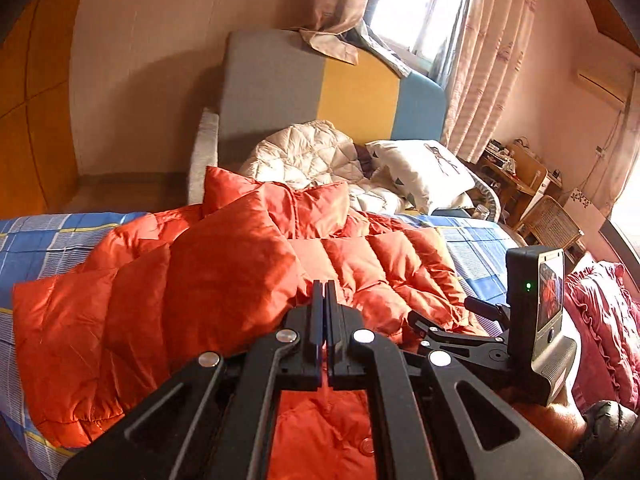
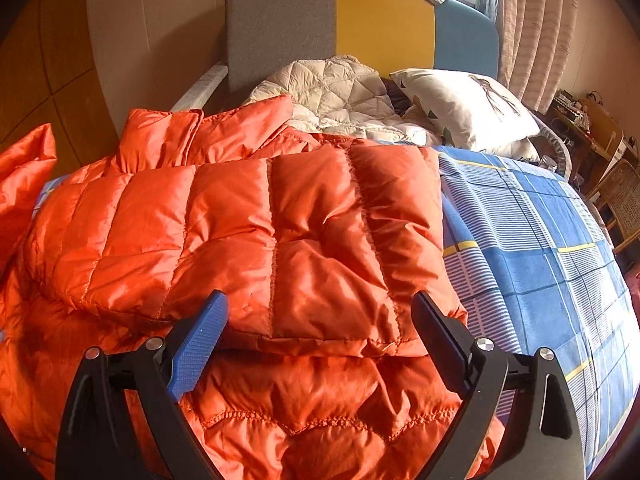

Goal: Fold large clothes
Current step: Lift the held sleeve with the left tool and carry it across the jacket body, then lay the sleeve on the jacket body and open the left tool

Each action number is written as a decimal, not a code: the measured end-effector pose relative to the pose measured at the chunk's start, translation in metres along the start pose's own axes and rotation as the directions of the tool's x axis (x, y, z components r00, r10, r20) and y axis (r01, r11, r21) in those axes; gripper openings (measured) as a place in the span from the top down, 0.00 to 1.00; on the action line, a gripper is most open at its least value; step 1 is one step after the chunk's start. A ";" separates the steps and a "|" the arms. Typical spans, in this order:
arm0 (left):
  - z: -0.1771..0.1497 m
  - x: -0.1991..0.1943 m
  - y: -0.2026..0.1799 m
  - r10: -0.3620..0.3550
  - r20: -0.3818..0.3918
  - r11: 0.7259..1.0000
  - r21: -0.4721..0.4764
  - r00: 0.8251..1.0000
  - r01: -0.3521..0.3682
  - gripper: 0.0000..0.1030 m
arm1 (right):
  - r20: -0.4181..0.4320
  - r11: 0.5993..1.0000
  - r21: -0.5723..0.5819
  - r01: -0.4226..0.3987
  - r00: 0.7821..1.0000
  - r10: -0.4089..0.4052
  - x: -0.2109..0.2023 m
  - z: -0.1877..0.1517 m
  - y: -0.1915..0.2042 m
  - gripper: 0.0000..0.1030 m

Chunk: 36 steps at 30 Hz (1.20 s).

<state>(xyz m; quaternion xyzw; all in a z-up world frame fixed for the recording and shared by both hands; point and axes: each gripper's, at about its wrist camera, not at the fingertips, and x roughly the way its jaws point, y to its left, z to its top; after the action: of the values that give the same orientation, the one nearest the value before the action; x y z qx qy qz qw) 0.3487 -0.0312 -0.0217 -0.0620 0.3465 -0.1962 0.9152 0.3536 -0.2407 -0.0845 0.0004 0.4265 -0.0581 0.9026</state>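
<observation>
An orange quilted down jacket (image 1: 360, 264) lies spread on the blue plaid bed sheet (image 1: 52, 240). In the left wrist view my left gripper (image 1: 325, 292) is shut, and a puffy sleeve (image 1: 208, 280) bunches up to its tips and looks pinched there, drawn over the jacket's body. The right gripper's camera housing (image 1: 536, 312) shows at the right. In the right wrist view my right gripper (image 2: 320, 312) stands open just above the jacket (image 2: 320, 400). The edge of a folded-over panel (image 2: 280, 240) lies between its fingers (image 2: 200, 340), untouched. A raised orange piece (image 2: 24, 176) shows at the far left.
At the head of the bed lie a cream quilted garment (image 2: 336, 92) and a white pillow (image 2: 464, 108), against a grey, yellow and blue headboard (image 2: 384, 24). Bare sheet (image 2: 540, 260) stretches to the right. A red ruffled cushion (image 1: 600, 320), wicker chair (image 1: 552, 220) and cluttered desk (image 1: 516, 164) stand beyond.
</observation>
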 end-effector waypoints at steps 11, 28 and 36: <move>0.028 0.033 -0.059 -0.159 0.008 0.986 0.040 0.987 0.159 1.00 | -0.006 1.000 0.020 0.010 1.000 -0.010 0.007 0.012 -0.022 0.12; 0.027 0.076 -0.105 -0.284 -0.076 0.957 0.033 0.956 0.287 0.40 | -0.046 0.999 0.027 0.025 0.999 -0.023 0.016 -0.011 -0.042 0.12; 0.027 0.026 -0.030 -0.099 0.020 0.989 -0.106 0.995 0.100 0.41 | -0.037 0.994 0.042 0.103 0.994 -0.102 -0.005 -0.015 -0.043 0.20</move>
<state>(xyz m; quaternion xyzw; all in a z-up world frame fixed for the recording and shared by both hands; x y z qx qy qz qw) 0.3746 -0.0692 -0.0098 -0.1296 0.3464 -0.2222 0.9021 0.3341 -0.2825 -0.0883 -0.0006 0.4402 -0.1138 0.8906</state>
